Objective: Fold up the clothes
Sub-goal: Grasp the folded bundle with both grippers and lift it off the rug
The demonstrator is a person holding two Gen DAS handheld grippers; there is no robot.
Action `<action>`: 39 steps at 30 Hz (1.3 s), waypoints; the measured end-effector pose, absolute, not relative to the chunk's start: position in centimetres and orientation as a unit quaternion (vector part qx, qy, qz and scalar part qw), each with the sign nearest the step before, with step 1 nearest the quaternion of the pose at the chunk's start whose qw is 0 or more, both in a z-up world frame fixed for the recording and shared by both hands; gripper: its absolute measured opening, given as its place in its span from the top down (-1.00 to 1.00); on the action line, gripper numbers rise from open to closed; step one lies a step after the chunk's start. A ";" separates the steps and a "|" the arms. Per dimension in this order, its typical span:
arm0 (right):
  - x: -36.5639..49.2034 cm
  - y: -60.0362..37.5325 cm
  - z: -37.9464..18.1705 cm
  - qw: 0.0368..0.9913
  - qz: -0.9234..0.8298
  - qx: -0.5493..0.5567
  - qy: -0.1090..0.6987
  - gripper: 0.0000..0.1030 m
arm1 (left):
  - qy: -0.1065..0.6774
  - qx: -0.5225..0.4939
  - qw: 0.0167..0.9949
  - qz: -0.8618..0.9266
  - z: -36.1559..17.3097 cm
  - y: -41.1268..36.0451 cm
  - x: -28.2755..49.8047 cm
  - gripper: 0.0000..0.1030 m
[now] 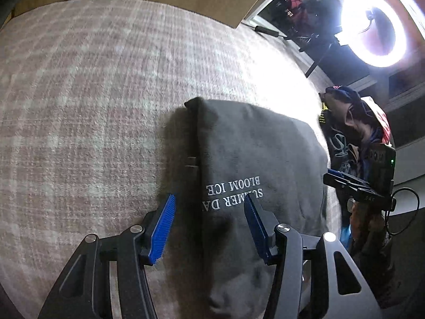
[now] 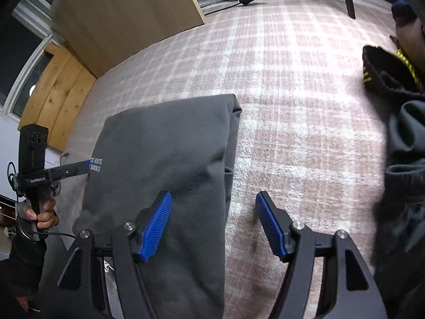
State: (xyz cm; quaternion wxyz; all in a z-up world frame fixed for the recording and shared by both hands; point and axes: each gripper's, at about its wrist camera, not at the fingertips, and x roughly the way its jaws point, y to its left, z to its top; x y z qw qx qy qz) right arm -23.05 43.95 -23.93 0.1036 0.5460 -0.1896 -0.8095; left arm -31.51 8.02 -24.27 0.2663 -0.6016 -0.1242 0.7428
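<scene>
Left wrist: both claws, left [image 1: 209,210] and right [image 2: 213,207], spread over the folded shirt [image 1: 255,164], probably straddling its edges for a tuck.

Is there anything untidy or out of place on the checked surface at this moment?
The grey garment lies folded and fairly neat. Only the heap of dark clothes at the right edge looks untidy, crumpled and unfolded.

Left claw [image 1: 209,202] and right claw [image 2: 213,199], both spread wide.
</scene>
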 end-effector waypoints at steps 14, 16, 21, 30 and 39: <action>-22.0 42.9 -24.9 0.156 -0.825 0.518 -0.160 -0.32 | -0.038 -0.605 0.271 0.747 -24.0 12.3 -30.3 -0.07; -21.9 42.6 -25.0 0.169 -0.827 0.513 -0.155 -0.32 | -0.030 -0.603 0.272 0.749 -24.0 12.8 -30.1 -0.04; -22.2 41.5 -25.3 0.198 -0.829 0.502 -0.148 -0.28 | -0.009 -0.598 0.272 0.754 -23.9 13.7 -29.9 0.17; -22.2 40.5 -25.7 0.229 -0.834 0.484 -0.132 0.52 | -0.028 -0.581 0.269 0.768 -23.9 13.9 -29.6 0.58; -21.9 38.5 -23.5 0.195 -0.840 0.502 -0.069 0.57 | -0.002 -0.571 0.252 0.782 -22.9 14.6 -29.1 0.71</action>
